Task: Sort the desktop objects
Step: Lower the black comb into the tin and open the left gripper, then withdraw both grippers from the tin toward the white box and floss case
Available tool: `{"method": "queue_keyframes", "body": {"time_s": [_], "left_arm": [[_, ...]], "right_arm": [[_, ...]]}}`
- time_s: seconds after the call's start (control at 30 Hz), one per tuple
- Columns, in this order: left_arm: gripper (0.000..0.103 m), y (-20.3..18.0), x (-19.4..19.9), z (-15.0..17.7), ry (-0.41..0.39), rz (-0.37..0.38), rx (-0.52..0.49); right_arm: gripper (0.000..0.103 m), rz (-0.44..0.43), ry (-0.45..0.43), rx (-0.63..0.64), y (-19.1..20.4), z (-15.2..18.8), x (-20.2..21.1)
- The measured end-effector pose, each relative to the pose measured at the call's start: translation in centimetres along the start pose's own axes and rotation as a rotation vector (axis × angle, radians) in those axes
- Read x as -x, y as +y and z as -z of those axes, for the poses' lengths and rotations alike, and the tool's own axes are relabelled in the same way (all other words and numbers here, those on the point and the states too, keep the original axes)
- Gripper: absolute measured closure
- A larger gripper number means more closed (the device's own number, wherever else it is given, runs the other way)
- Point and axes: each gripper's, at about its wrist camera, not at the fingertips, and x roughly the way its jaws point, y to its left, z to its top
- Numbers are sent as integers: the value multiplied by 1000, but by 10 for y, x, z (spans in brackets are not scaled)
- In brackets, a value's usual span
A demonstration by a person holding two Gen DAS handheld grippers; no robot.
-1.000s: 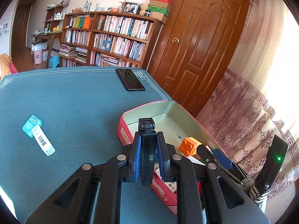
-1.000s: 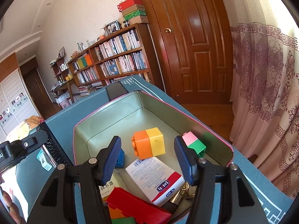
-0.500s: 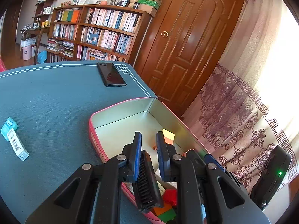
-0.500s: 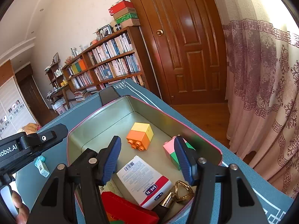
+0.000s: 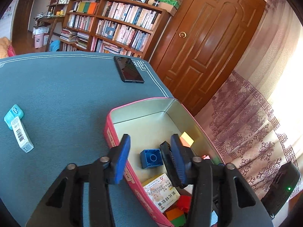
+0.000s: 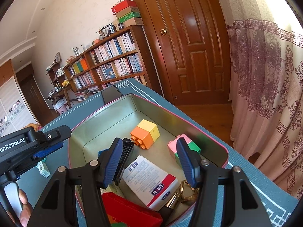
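A pink tin box [image 5: 113, 138] with a pale inside stands on the teal table mat. My left gripper [image 5: 150, 143] hangs over it, its jaws opening. A black ridged piece [image 5: 166, 162] leans loose against its right finger, not pinched. In the right wrist view that black piece [image 6: 124, 156] lies inside the tin [image 6: 208, 138] beside my right gripper [image 6: 149, 145], which is open and holds nothing. In the tin lie a blue brick [image 5: 151, 158], an orange-yellow brick [image 6: 145, 135], a pink-green brick [image 6: 186, 145] and a white-red carton [image 6: 149, 177].
On the mat to the left lie a teal floss case [image 5: 14, 113] and a white barcode carton [image 5: 21, 137]. A black phone [image 5: 128, 71] rests near the far corner. The table edge runs close behind the tin, with a curtain and a wooden door beyond.
The left gripper, shut on the black ridged piece before, moved over the tin and opened. The piece now sits inside the tin. The right gripper kept still.
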Motion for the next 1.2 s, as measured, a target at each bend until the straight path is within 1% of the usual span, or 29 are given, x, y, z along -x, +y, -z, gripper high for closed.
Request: {"method": "queue_keyframes", "body": {"time_s": [0.03, 0.07, 0.1, 0.2, 0.3, 0.63, 0.83, 1.2], "left_arm": [[37, 2, 2, -1, -9, -13, 8], [35, 5, 3, -1, -16, -25, 14], [35, 7, 4, -2, -18, -33, 17], [35, 11, 4, -5, -11, -47, 21], [35, 12, 3, -5, -7, -78, 12], [35, 12, 8, -5, -41, -181, -70], [35, 17, 7, -5, -29, -203, -78], [35, 25, 13, -8, -36, -253, -105]], "right_arm": [[37, -2, 0, 3, 1, 1, 0], [33, -3, -1, 5, 1, 1, 0], [30, -3, -4, 7, 2, 1, 0], [26, -7, -9, 13, 4, 2, 2], [23, -11, -13, 21, 7, 2, 4], [22, -26, -22, 41, 15, 2, 11], [22, -46, -28, 73, 26, 3, 15], [22, -80, -35, 130, 46, 7, 22]]}}
